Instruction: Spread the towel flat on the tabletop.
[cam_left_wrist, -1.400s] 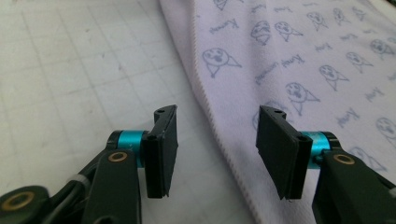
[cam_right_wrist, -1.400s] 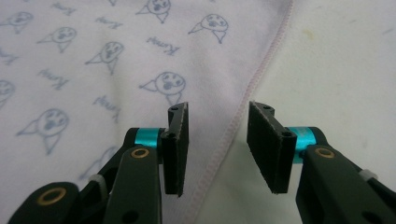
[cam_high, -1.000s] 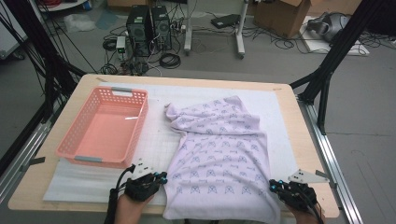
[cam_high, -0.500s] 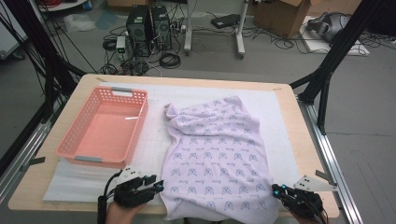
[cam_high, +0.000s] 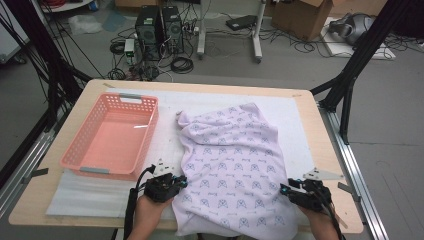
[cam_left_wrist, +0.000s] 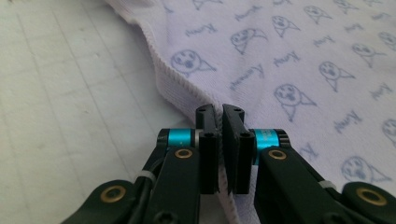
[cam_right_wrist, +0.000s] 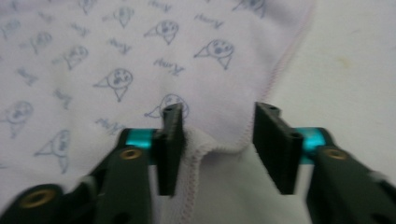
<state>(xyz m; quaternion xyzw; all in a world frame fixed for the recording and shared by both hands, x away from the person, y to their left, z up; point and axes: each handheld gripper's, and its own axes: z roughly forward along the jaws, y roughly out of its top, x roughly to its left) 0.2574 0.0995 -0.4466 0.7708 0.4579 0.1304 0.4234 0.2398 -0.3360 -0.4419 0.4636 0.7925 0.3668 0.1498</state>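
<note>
Lilac cotton, printed all over with small blue faces and script, makes up the garment (cam_high: 232, 165) that lies spread on the white padded mat (cam_high: 300, 125) in the middle of the wooden table (cam_high: 332, 165). Its near hem hangs over the table's front edge, between the person's two hands.

The left gripper (cam_high: 176, 184) sits at the garment's near left edge. In the left gripper view its jaws are pressed together, with the ribbed hem (cam_left_wrist: 180, 86) of the cloth pinched between them; the hem runs away from the jaws up to the left, and the printed cloth spreads to the right of it.

The right gripper (cam_high: 286, 190) sits at the garment's near right edge. In the right gripper view its jaws stand spread apart, and a stitched fold of the hem (cam_right_wrist: 212, 147) rises in the gap, touching the left jaw and apart from the right one.

A pink plastic basket (cam_high: 80, 162) stands on the mat just to the left of the garment, near the left gripper, and nothing lies in it.
</note>
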